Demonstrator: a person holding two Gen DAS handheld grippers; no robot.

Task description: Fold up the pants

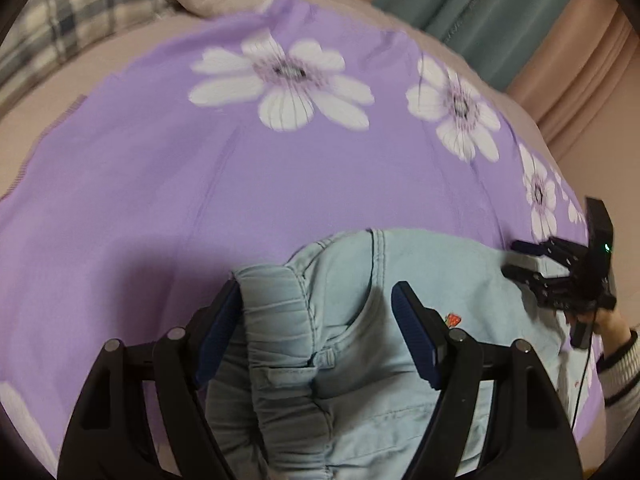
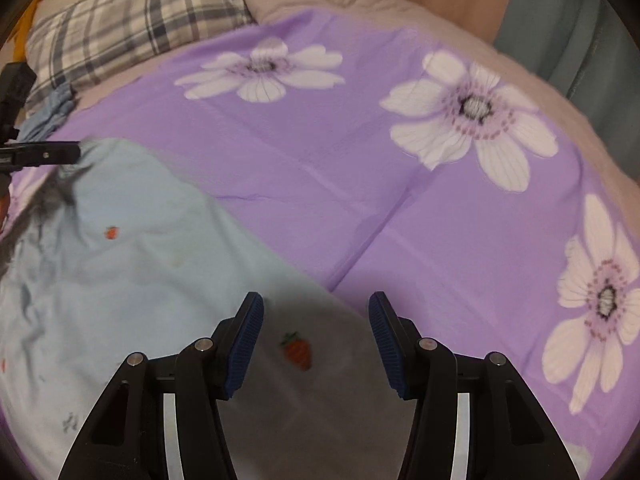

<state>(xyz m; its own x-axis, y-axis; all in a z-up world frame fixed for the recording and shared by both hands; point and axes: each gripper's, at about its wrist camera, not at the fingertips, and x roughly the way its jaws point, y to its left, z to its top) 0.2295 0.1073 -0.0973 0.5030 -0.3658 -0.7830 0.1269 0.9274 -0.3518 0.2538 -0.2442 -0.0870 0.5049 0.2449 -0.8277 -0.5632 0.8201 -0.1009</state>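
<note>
Both the left gripper (image 1: 316,320) and right gripper (image 2: 316,332) gape empty over pale-blue pants (image 1: 360,360) on a purple flowered sheet (image 1: 160,160), plaid pillow (image 2: 132,12) beyond.

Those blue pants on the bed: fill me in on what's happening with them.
A person is folding light blue pants on a purple flowered sheet, with a handheld gripper in each hand. The left gripper is open, its jaws either side of the gathered waistband. The right gripper is open too, above a strawberry-printed part of the pants. Neither holds the fabric.
</note>
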